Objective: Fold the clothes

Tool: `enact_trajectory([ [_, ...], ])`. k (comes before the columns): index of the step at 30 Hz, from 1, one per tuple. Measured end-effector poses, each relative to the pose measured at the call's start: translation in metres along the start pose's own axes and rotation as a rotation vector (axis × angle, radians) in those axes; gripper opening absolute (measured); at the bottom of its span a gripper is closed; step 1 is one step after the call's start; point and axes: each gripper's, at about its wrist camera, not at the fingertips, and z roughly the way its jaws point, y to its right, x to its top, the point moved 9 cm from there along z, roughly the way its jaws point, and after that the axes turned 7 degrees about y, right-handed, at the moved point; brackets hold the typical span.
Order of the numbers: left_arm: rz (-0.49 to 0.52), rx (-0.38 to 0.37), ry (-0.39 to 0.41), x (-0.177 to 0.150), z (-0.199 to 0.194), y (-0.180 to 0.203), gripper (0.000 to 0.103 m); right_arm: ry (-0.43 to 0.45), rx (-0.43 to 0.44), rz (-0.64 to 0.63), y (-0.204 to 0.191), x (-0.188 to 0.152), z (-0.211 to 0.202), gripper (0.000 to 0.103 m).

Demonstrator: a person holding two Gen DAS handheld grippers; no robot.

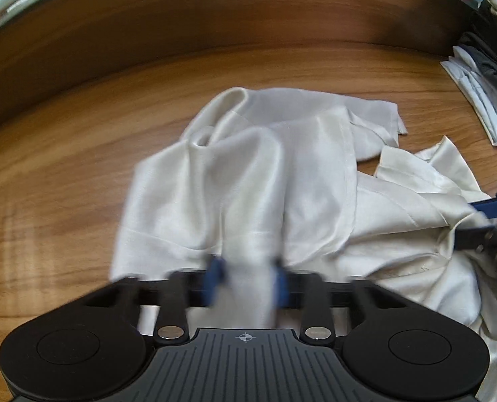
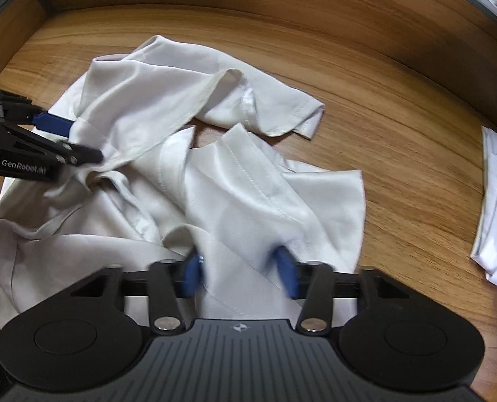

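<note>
Counting one crumpled, shiny off-white satin garment (image 2: 194,174) lying on one wood-grain brown surface (image 2: 399,140). Counting one stack of folded white and dark clothes (image 1: 483,93) at the right edge; number of pieces in it not telling. Counting two black grippers with blue-padded jaws, left gripper (image 1: 247,279) and right gripper (image 2: 240,273).

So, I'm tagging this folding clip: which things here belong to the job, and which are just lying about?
In the job:
- crumpled cream satin shirt
- left gripper, pinching a ridge of it
- right gripper, shirt fabric bunched between its blue pads

Lying about:
- stack of folded white and dark clothes

Underneath: wooden table.
</note>
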Motion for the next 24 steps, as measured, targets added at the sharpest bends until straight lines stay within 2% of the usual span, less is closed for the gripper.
enact_trajectory([
  [3,-0.019,0.024,0.039,0.003,-0.010,-0.008,0.009,0.023,-0.012,0.028,0.007,0.001,-0.008,0.014],
  [11,-0.124,0.151,0.150,0.004,-0.063,-0.058,0.008,0.123,-0.141,0.097,0.043,-0.005,-0.058,0.006],
  [17,-0.248,0.242,0.165,-0.031,-0.107,-0.106,0.008,0.175,-0.266,0.197,0.085,-0.037,-0.106,0.005],
  [24,-0.308,0.310,0.080,-0.103,-0.136,-0.122,0.008,0.143,-0.357,0.298,0.112,-0.105,-0.133,0.005],
])
